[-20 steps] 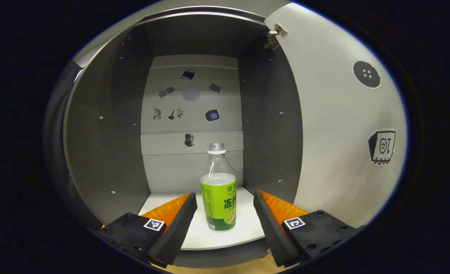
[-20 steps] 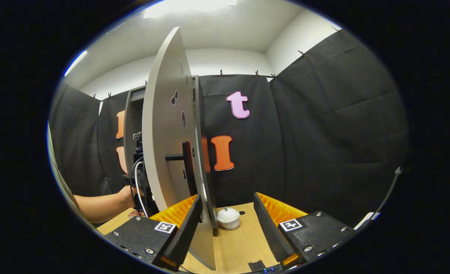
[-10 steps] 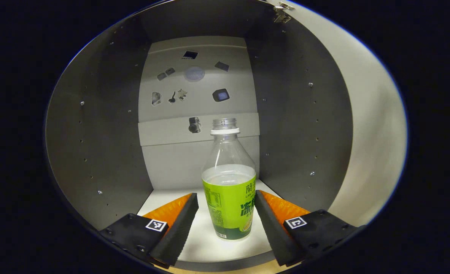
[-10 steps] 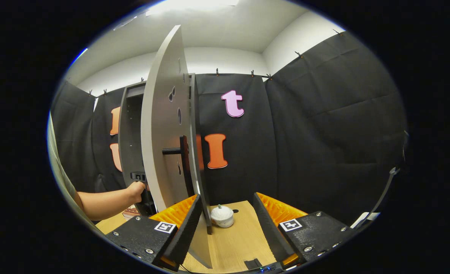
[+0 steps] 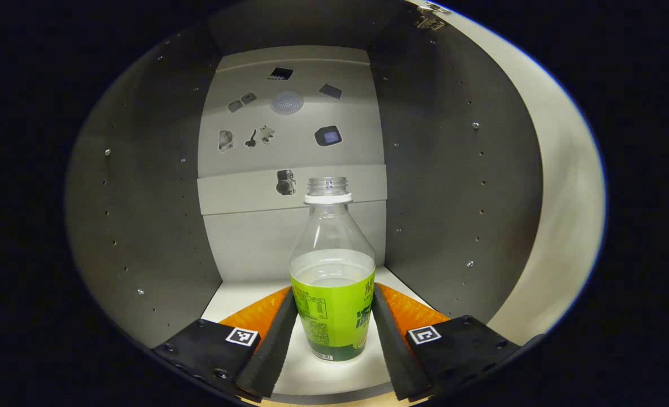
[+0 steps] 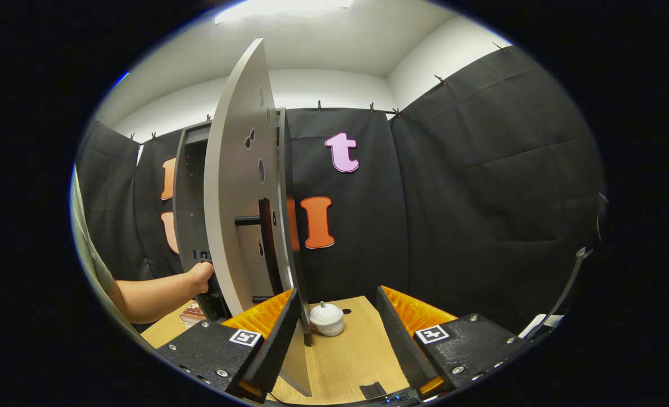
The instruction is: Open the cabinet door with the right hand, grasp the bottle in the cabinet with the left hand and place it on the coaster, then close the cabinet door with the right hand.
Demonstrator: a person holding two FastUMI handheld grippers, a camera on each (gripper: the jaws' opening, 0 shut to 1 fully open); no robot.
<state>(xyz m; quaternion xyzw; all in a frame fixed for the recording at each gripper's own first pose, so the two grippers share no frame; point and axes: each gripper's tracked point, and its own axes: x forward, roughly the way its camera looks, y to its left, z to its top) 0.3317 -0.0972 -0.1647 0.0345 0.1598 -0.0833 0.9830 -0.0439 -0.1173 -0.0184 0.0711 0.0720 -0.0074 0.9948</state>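
Booth, interior. Black cloth wall (image 6: pixel 481 186) hung in panels from small clips along its top edge, creased in places. Above it ran a white upper wall (image 6: pixel 334 87) and a white ceiling (image 6: pixel 323 34), with a bright light panel (image 6: pixel 280 4) at the top of the right gripper view. A light wooden tabletop (image 6: pixel 348 353) lay below, wood grain visible, with a small dark round hole (image 6: pixel 346 311) near its far edge. A small whitish lidded pot (image 6: pixel 326 319) stood on the tabletop, near the cloth wall
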